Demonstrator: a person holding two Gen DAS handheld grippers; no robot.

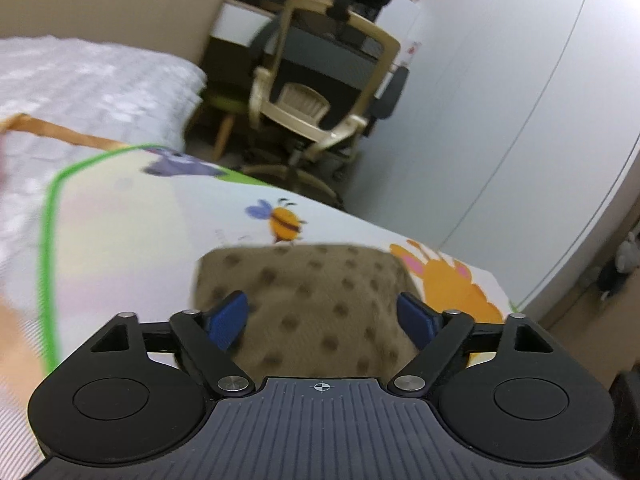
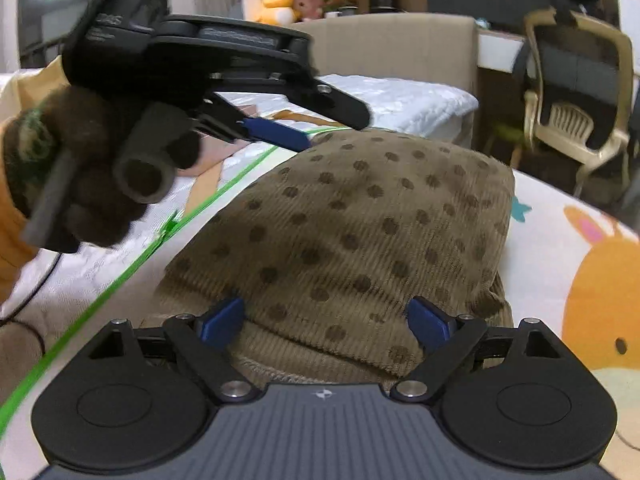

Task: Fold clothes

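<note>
A folded brown corduroy garment [image 1: 316,276] with dark dots lies on a cartoon-print mat [image 1: 140,220] spread over a bed. My left gripper [image 1: 320,304] hovers over it, its blue pads wide apart and pressing on nothing. In the right wrist view the same garment [image 2: 360,220] fills the middle, and my right gripper [image 2: 328,316] stands open over its near folded edge, the pads clear of the cloth. The left gripper [image 2: 332,130] shows there at the upper left above the garment's far end, held by a hand in a fuzzy dark glove [image 2: 92,184].
The mat has a green border [image 2: 160,236] and lies on a white quilted bed [image 1: 100,76] with a beige headboard [image 1: 100,0]. A beige office chair [image 1: 320,92] stands past the bed's edge, next to a white wall [image 1: 500,100]. Plush toys [image 2: 280,4] sit on a shelf behind.
</note>
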